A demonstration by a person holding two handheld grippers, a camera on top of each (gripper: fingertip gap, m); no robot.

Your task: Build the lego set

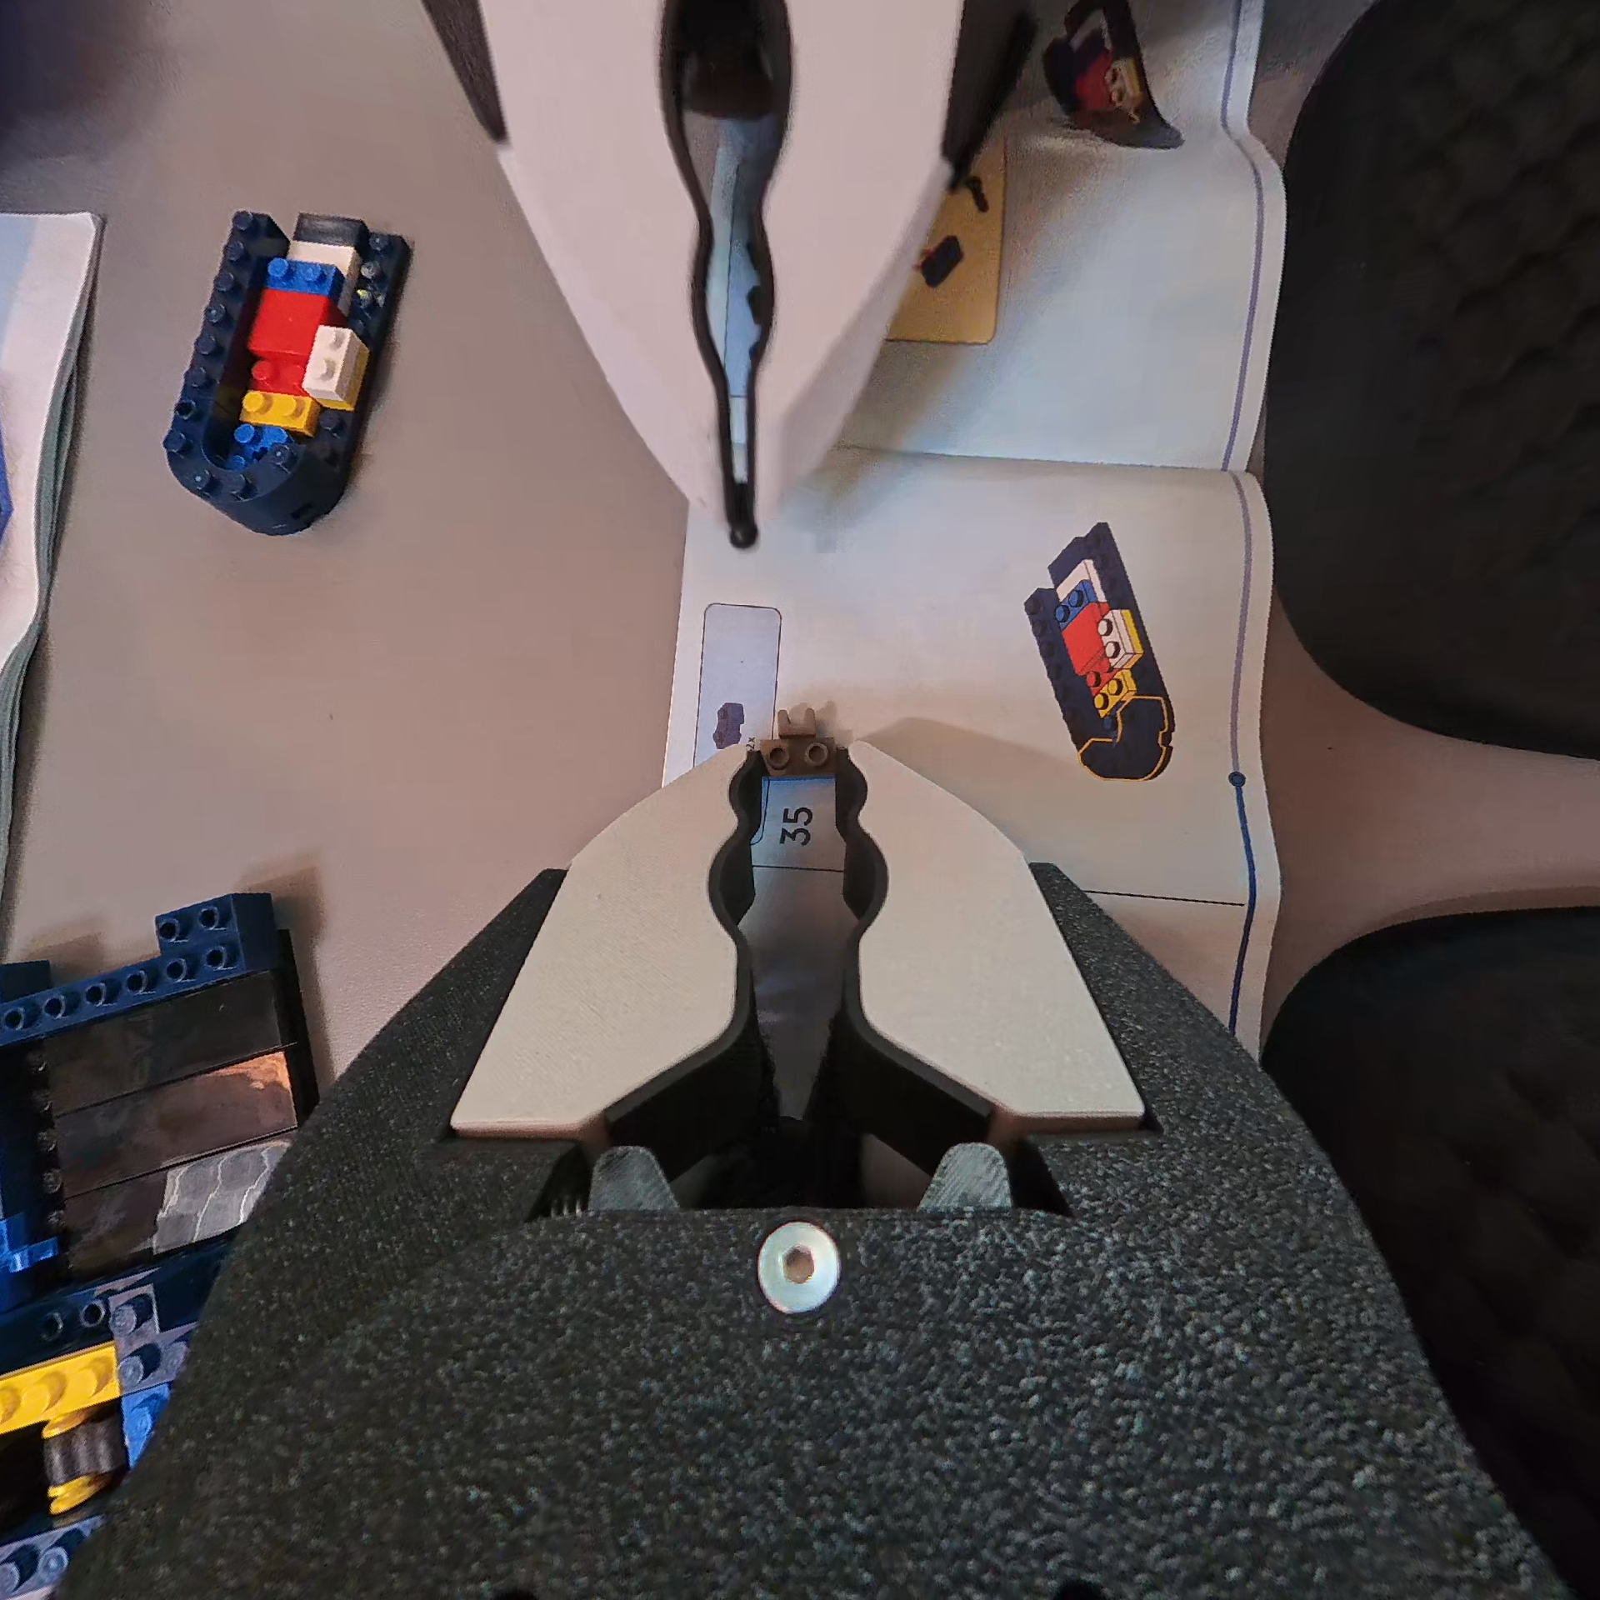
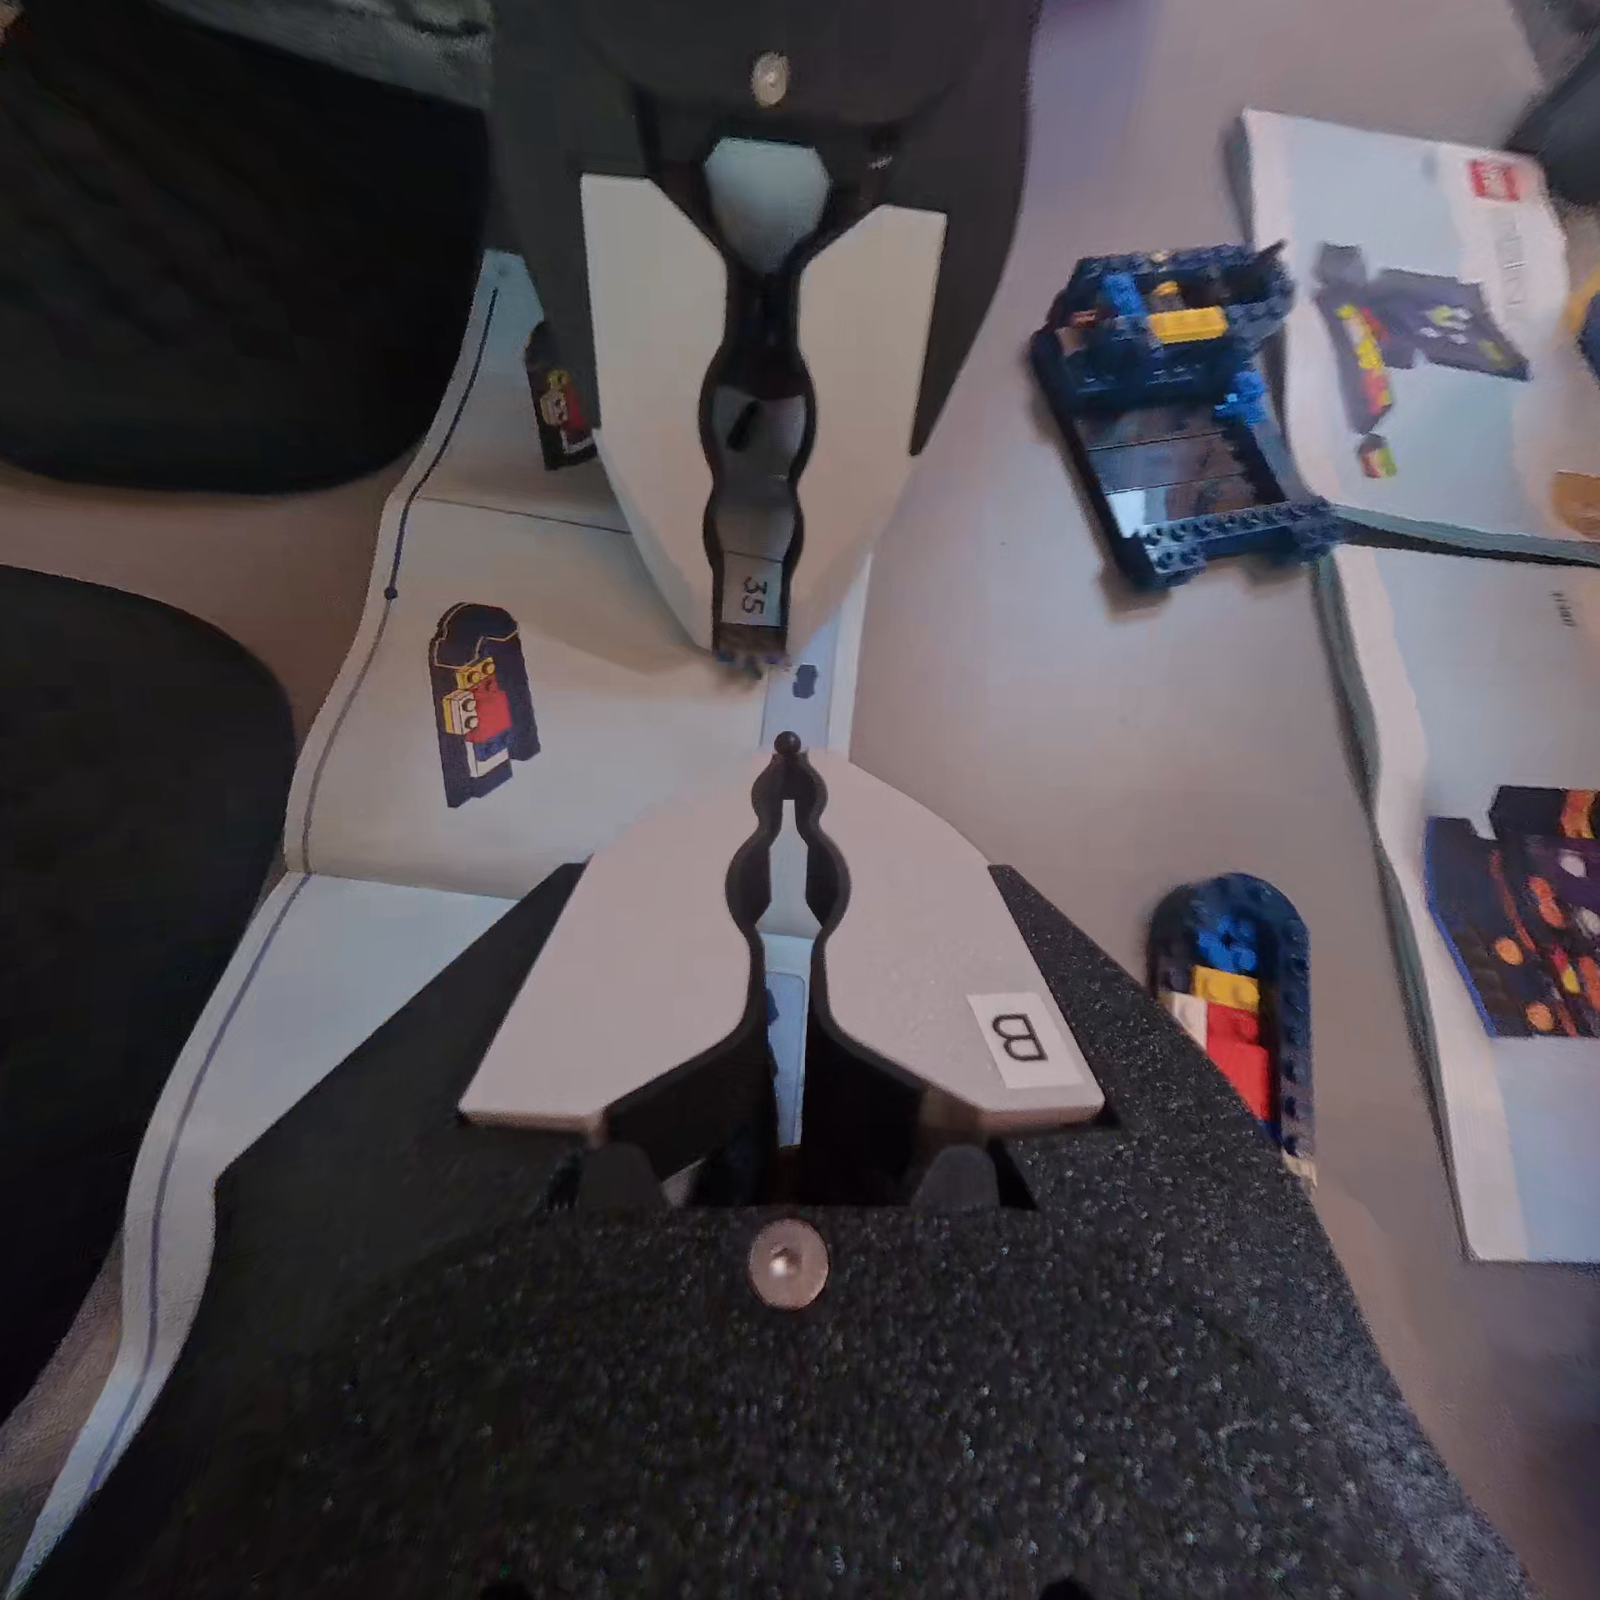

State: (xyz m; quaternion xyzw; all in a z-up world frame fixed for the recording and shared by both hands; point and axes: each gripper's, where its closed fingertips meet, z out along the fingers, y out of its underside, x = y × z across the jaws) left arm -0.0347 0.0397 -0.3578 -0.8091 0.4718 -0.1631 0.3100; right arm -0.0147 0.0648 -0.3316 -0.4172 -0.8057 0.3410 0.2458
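Beige tabletop (image 1: 364, 693) carried an open instruction booklet (image 1: 952, 537), over which both claws met tip to tip from opposite sides.

Left claw (image 1: 798, 755): its two pale fingers (image 1: 658, 874) stood a narrow way apart and pressed on the ends of a small brown two-stud plate with a clip (image 1: 798, 751), held at the very fingertips above the booklet page. The clip end projected forward beyond the tips. In the right wrist view the same claw appeared at the top of the field, the brown piece (image 2: 750, 642) gripped between its tips, though blurred there.

Right claw (image 2: 788, 762): its fingers (image 2: 667, 866) were clenched, the tips meeting with only a thin slit farther back. A small black piece ending in a round ball (image 2: 787, 743) protruded from the closed tips; how much of it lay between the pads could not be told. In the left wrist view this claw descended from the top, blurred, with the black ball (image 1: 743, 535) at its point, near but apart from the brown plate.

Surroundings: a dark blue boat-shaped brick model (image 1: 281, 372) with red, white, yellow and blue bricks inside lay on the tabletop well to the side of the claws. A larger dark blue brick assembly (image 2: 1186, 416) with glossy black panels sat farther off, beside closed booklets (image 2: 1403, 286). Black cushioned shapes (image 1: 1454, 346) bordered the booklet's far edge.
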